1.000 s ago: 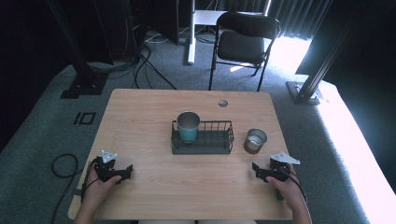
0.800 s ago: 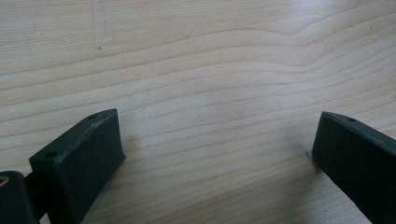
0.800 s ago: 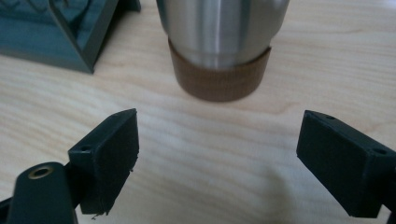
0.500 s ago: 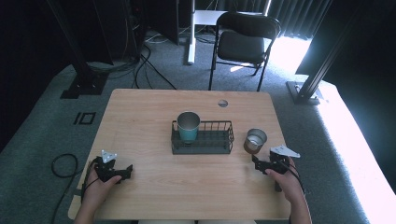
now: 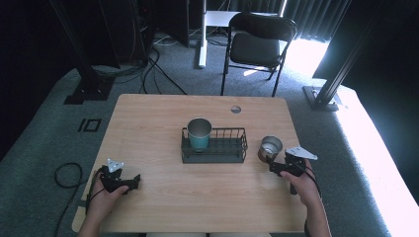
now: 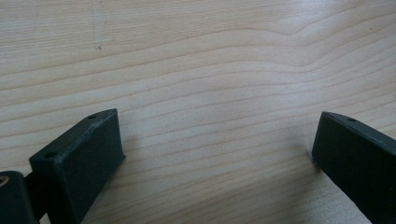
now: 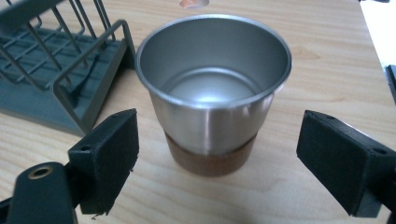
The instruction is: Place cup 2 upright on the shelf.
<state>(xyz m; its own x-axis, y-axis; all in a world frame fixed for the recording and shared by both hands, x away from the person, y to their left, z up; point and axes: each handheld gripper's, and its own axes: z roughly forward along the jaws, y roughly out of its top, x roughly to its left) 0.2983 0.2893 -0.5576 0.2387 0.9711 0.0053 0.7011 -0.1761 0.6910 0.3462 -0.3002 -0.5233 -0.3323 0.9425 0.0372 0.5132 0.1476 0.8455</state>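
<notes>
Across the tabletop (image 5: 148, 123) we have the wire rack (image 5: 214, 146) at centre, with a teal-sleeved steel cup (image 5: 199, 133) standing in its left end. At three o'clock from the rack, just beside it, stands the task's thing, a steel cup with a brown base (image 5: 270, 148), upright and empty.

Our right gripper (image 5: 276, 167) has crept forward over the last second, from well short of that cup to just behind it at its five o'clock. In the right gripper view the cup (image 7: 212, 88) sits between the jaws, which stand wide apart with daylight on both sides, touching nothing. We judge the reach nearly finished; what remains is a little more advance, then closing on the cup's wall.

Our left gripper (image 5: 129, 182) rests at seven o'clock on the tabletop, unmoved, its jaws likewise apart over bare wood (image 6: 201, 93).
</notes>
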